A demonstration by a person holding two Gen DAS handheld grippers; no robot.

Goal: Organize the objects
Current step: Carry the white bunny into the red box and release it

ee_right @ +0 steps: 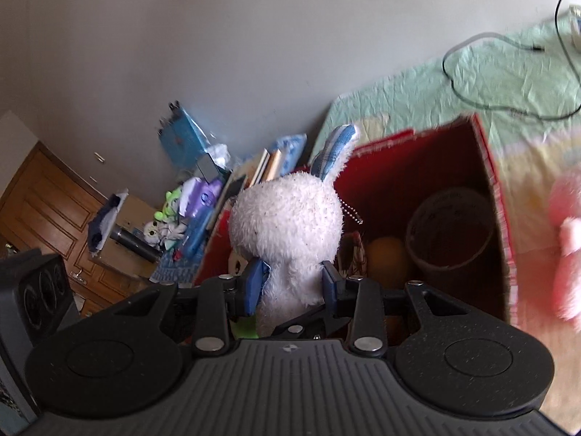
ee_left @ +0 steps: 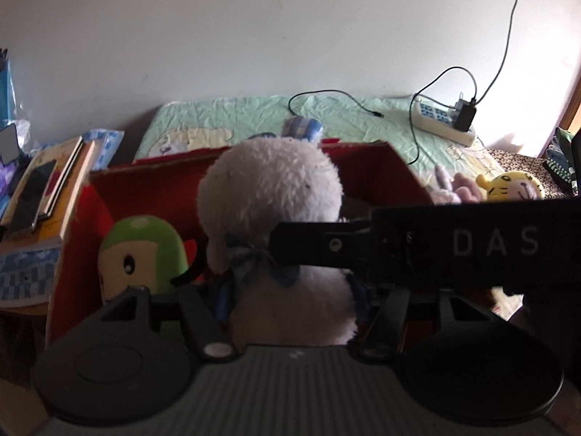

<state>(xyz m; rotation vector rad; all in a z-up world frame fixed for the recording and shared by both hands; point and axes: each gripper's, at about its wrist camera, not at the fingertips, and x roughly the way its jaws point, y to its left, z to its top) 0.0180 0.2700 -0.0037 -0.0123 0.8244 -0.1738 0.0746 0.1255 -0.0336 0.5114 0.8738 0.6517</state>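
One white plush rabbit (ee_right: 287, 214), with a blue-checked ear and a blue bow at its neck, hangs above one open red cardboard box (ee_left: 377, 167) standing on a pale green bedsheet (ee_left: 232, 116). Inside the box lie one green plush toy (ee_left: 141, 250), one brown cup (ee_right: 450, 232) and one orange ball (ee_right: 386, 256). Outside it, on the bed, are one yellow tiger plush (ee_left: 508, 185), one pink plush (ee_right: 566, 236), and one white power strip (ee_left: 443, 120) with a black charger plugged in. Several books (ee_left: 54, 181) are stacked to the left of the box.

The only legible writing is "DAS", in white letters on the black body crossing the left wrist view.

The right gripper (ee_right: 292, 279) is narrowed onto the rabbit's body, its blue pads pressing either flank. The left gripper (ee_left: 290, 305) also clasps the rabbit's lower body, at the tightest it goes.
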